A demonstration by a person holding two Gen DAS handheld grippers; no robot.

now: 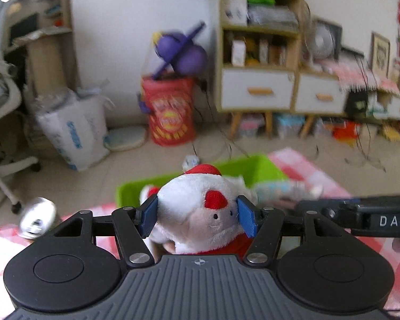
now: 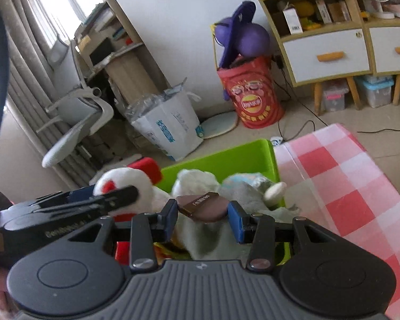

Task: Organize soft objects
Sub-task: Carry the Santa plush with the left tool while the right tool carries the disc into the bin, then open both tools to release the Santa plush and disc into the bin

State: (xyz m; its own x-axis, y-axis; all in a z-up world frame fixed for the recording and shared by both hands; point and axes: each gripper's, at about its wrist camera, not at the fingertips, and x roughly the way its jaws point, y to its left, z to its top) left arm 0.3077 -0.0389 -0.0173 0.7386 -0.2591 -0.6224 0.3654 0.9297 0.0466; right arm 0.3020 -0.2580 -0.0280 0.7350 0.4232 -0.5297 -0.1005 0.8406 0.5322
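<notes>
Left wrist view: the left gripper [image 1: 197, 214] has its jaws pinching a white and red plush toy [image 1: 197, 208] by the head, just before the green bin [image 1: 256, 169]. The right gripper [image 2: 203, 220] has its jaws clamped on a brown plush piece [image 2: 202, 206] above that bin, which holds other soft toys on the red-checked counter [image 2: 346, 176].

White wall [image 2: 173, 13], pale tiled floor [image 2: 320, 112]. Daylit window [image 2: 56, 13] with grey curtains [image 2: 21, 61] at left; grey office chair [image 2: 77, 112] beside a wooden desk [image 2: 125, 61]. Wooden shelf cabinet [image 1: 258, 61] on legs, 2 white drawers. Red cylindrical bin [image 2: 253, 93] against wall, white sack [image 2: 170, 128] near it.
</notes>
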